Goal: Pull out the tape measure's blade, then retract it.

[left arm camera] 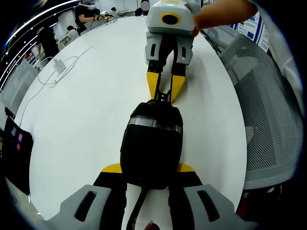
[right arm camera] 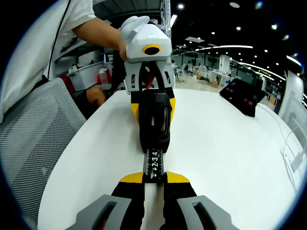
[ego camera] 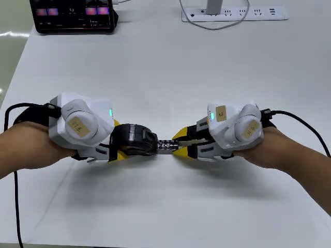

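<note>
1. White tabletop (ego camera: pixel 165 72) carries everything. At its far left lies a black tablet (ego camera: pixel 72 15) with pink tiles lit. At the far right lies a white power strip (ego camera: pixel 235 13) with a white cord (ego camera: pixel 207 25) looping off it. Both sit well apart from the work near the front edge. In the left gripper view a grey mesh chair (left arm camera: pixel 268 105) stands beside the table.
2. The left hand (ego camera: pixel 26 144) comes in from the left, low over the table, wrapped round the white body of the left gripper (ego camera: pixel 118 140). This gripper points right, and its yellow-tipped jaws clamp the two sides of the black tape measure (ego camera: pixel 133 139). The case rests on the table just left of centre.
3. A short length of blade (ego camera: pixel 166 146) sticks out of the case toward the right. The right gripper view shows the numbers 2, 3 and 4 on it.
4. The right gripper (ego camera: pixel 178 143) points left, facing the other gripper. Its jaws are drawn narrow and pinch the end of the blade. The right hand (ego camera: pixel 269 147) holds it level from the right.
5. A black cable (ego camera: pixel 15 196) trails from the left gripper, and a second one runs from the right.
6. Count: two grippers, two hands, one tape measure, one tablet, one power strip, two black cables.
</note>
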Motion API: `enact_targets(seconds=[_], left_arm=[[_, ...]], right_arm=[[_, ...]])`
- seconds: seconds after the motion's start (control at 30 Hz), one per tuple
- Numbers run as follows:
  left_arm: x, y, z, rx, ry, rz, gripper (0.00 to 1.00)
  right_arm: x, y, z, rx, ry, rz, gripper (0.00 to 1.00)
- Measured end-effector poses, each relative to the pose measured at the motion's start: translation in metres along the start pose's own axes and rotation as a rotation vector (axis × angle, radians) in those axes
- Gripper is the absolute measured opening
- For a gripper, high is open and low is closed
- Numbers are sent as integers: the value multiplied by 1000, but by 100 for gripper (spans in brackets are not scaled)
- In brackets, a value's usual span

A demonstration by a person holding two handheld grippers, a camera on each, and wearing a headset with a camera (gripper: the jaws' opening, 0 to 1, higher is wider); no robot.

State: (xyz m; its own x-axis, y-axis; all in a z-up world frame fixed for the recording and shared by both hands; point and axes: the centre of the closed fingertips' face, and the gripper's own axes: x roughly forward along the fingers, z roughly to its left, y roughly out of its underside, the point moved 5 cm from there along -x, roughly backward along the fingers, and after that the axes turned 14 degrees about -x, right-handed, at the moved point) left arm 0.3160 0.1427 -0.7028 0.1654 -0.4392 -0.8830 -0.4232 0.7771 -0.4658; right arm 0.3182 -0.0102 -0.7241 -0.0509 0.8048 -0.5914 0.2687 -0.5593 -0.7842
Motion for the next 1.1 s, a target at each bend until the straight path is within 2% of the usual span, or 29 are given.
enact_targets(seconds=[1.1], left_arm=[[0,0,-1,2,-4,7,28]], right_arm=[[-34,22,9,29,11,37,10]])
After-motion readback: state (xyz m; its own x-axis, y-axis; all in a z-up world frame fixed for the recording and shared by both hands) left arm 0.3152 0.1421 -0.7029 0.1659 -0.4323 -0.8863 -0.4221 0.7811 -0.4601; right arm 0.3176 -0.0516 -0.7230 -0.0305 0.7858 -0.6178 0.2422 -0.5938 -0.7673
